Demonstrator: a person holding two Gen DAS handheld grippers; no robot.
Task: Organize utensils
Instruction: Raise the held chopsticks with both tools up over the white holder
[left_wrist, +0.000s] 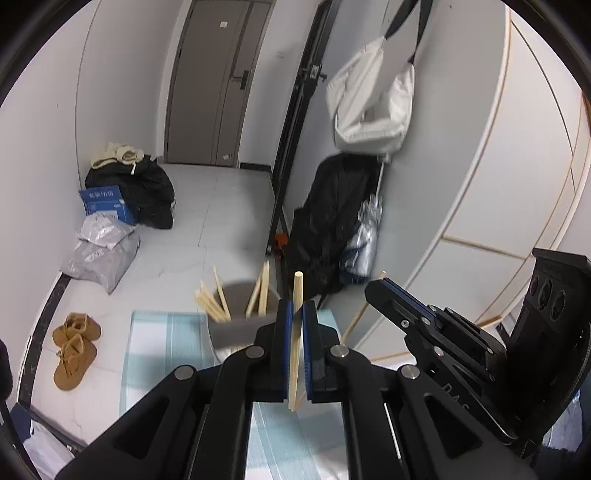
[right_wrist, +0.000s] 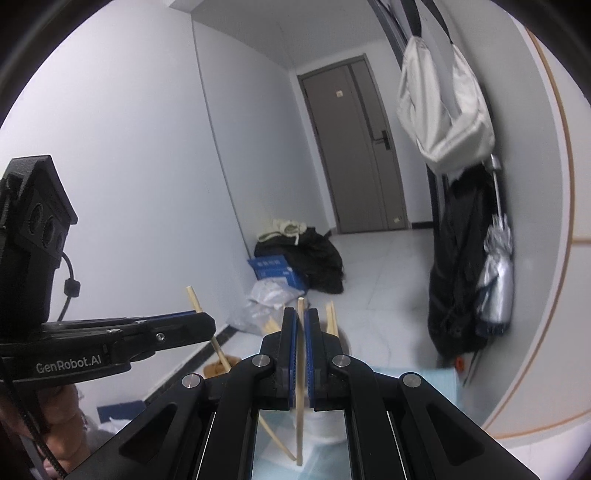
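Observation:
My left gripper (left_wrist: 295, 310) is shut on one wooden chopstick (left_wrist: 296, 295), held upright just in front of a round white utensil holder (left_wrist: 229, 328). Several chopsticks (left_wrist: 212, 302) stand in the holder. My right gripper (right_wrist: 301, 319) is shut on another wooden chopstick (right_wrist: 300, 406), held upright over the same white holder (right_wrist: 325, 424). The right gripper also shows at the right of the left wrist view (left_wrist: 380, 288), with its chopstick (left_wrist: 356, 317) slanting below it. The left gripper shows at the left of the right wrist view (right_wrist: 207, 325), with its chopstick (right_wrist: 195, 302).
The holder stands on a pale blue-and-white checked cloth (left_wrist: 162, 332). Below lie a tiled floor, brown shoes (left_wrist: 74, 347), grey parcels (left_wrist: 101, 251), a blue box (left_wrist: 107, 205) and black bags (left_wrist: 147, 192). A curved white wall (left_wrist: 498, 184) is at the right, with a black coat (left_wrist: 332, 221) hanging.

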